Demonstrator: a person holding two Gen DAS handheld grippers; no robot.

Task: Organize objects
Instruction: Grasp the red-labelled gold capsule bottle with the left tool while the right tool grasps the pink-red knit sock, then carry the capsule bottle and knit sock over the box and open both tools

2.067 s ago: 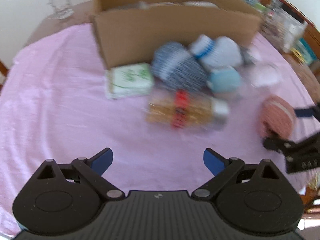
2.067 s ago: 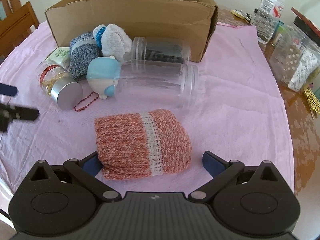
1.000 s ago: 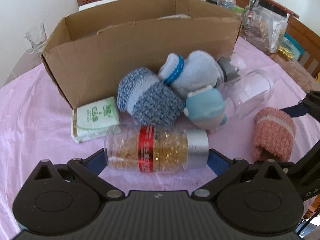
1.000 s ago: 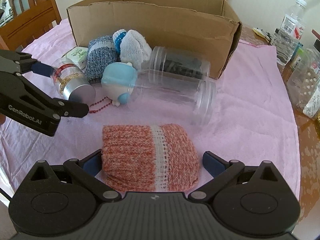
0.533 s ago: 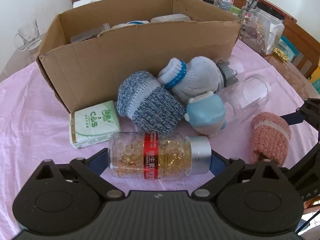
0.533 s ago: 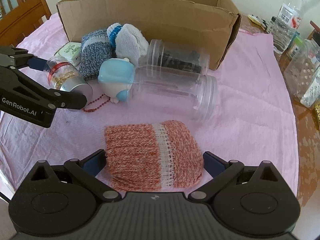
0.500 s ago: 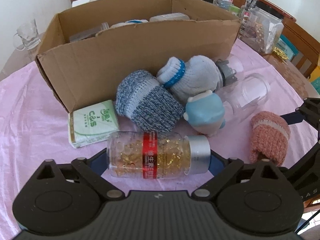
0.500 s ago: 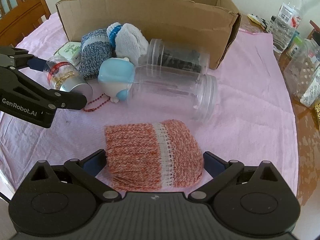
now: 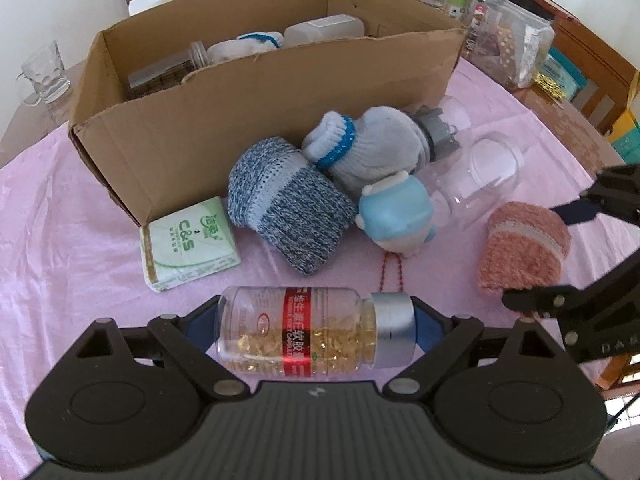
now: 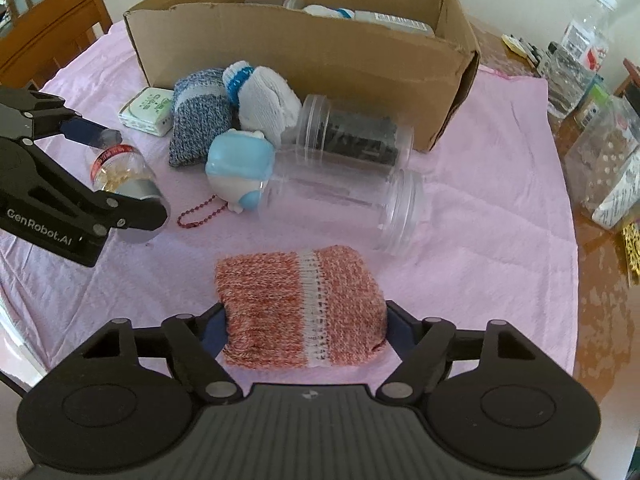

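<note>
My left gripper [image 9: 316, 330] is clamped on the pill bottle [image 9: 316, 332], one finger on the base, one on the silver cap, bottle lying crosswise between them. From the right wrist view the bottle looks lifted clear of the pink cloth [image 10: 480, 184], in front of the cardboard box [image 9: 256, 112] toward its left end.

My right gripper [image 10: 304, 326] is pinching the pink knit sock roll [image 10: 300, 312], fingers pressed into both ends. Roll sits in front of the box toward its right end; can't tell if it's off the cloth.

Still out on the cloth, all relative to the box:
- green tissue pack [image 9: 188, 244] just in front of the box's left corner
- blue-grey knit sock roll [image 9: 288, 208] against the front wall, right of the tissue pack
- white sock with blue band [image 9: 368, 148] beside that, touching it
- light blue toy [image 9: 396, 212] in front of the white sock, red bead chain [image 9: 390, 276] trailing off it
- jar with dark contents [image 10: 352, 136] on its side against the front wall
- empty clear jar [image 10: 344, 204] on its side just in front of that one, touching the toy

Inside the box: a jar, a white sock and a plastic container are visible, the rest is hidden by the wall.
</note>
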